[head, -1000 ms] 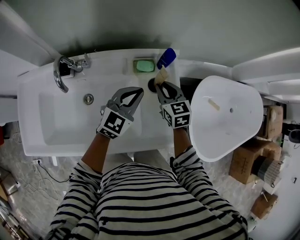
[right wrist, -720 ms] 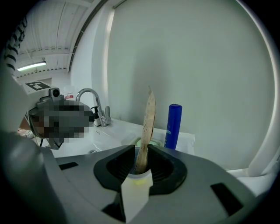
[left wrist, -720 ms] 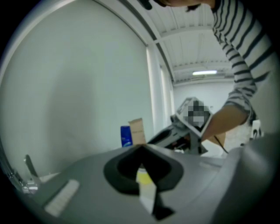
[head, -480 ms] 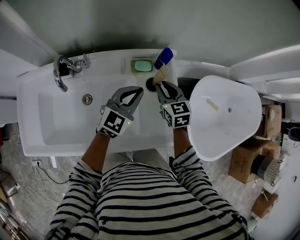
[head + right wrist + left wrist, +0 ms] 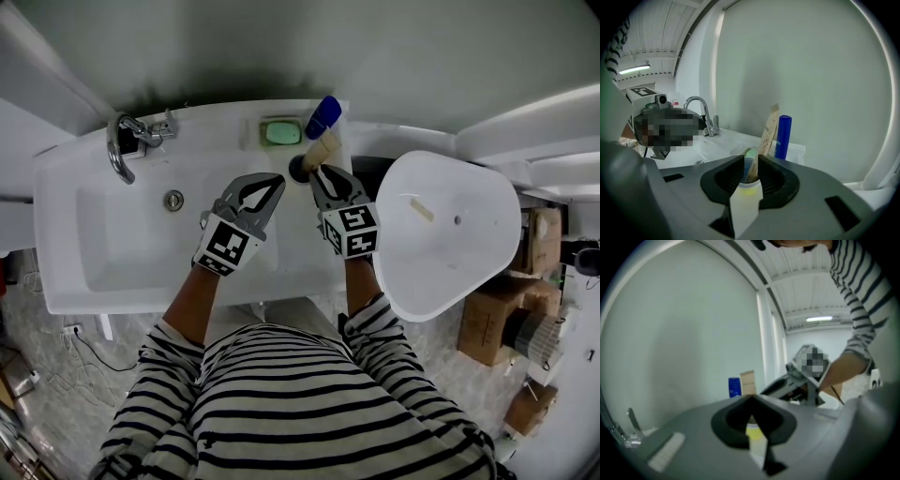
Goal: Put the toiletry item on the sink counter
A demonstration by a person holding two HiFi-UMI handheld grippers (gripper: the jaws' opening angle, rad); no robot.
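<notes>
The long, tan paper-wrapped packet (image 5: 324,149) stood tilted with its lower end between the jaws of the right gripper (image 5: 315,172). The jaws had closed to a narrow slit on it, and in the right gripper view its right edge lay against one pad. Its upper end leaned away from the gripper (image 5: 751,171) toward the back wall. Directly under the jaw tips stood a small round cup with a dark inside (image 5: 296,169), so the packet (image 5: 769,124) was at the cup's mouth rather than flat on the counter.

Just beyond the packet's top stood a blue cylindrical bottle (image 5: 323,116), upright and close to the wall. To the left of the bottle lay a green bar of soap in a white dish (image 5: 282,132). All of these crowded the back right corner of the white ceramic sink counter (image 5: 66,234), leaving little bare surface ahead of the right gripper.

The left gripper (image 5: 277,180) hung just to the left of the right one, its jaws fully together with nothing between them. It pointed toward the same corner. Farther left were the round drain plug (image 5: 173,199) and the curved chrome tap (image 5: 117,155), well apart from both grippers. To the right of the right gripper, off the counter, sat a large white rounded tub (image 5: 487,272).
</notes>
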